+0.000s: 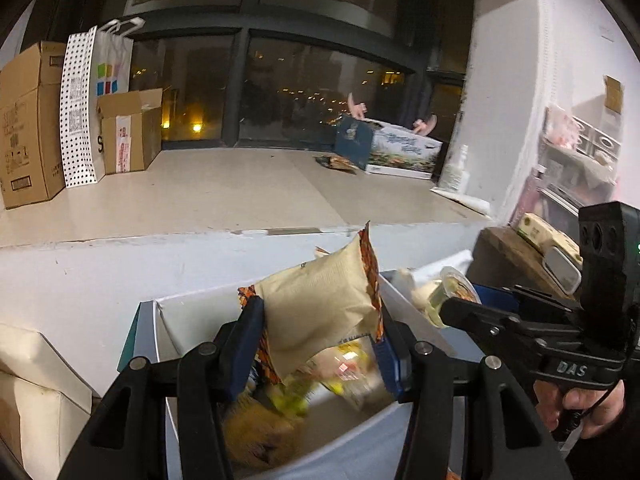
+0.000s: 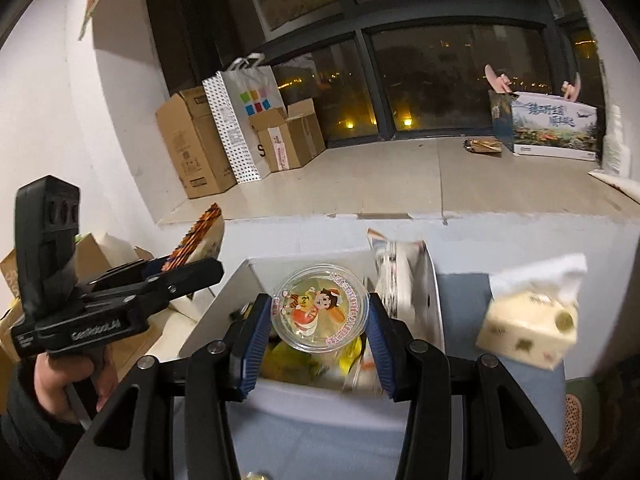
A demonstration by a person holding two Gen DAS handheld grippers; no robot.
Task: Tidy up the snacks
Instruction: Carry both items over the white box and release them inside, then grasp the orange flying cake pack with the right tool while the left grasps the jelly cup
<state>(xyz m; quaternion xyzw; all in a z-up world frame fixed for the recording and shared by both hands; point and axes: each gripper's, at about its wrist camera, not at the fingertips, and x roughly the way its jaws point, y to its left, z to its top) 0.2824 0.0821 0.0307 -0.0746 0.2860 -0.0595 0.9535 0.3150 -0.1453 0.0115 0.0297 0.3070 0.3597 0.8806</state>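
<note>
The left tool (image 1: pixel 318 344) grips a beige snack packet (image 1: pixel 320 308) with orange edges, raised above the open white box (image 1: pixel 168 320) of snacks. The right tool (image 2: pixel 316 340) clamps a round jelly cup (image 2: pixel 319 307) (cartoon lid facing the camera) over the same box (image 2: pixel 224 308). A tissue pack (image 2: pixel 532 324) lies right of the box. Farther off, cardboard boxes (image 2: pixel 192 140) stand on the floor by the window.

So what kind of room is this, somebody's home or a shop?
Most likely a lived-in apartment, at night. Cardboard boxes and a paper shopping bag stand on a wide ledge by dark floor-height windows showing city lights, and a tissue box sits nearby.
</note>
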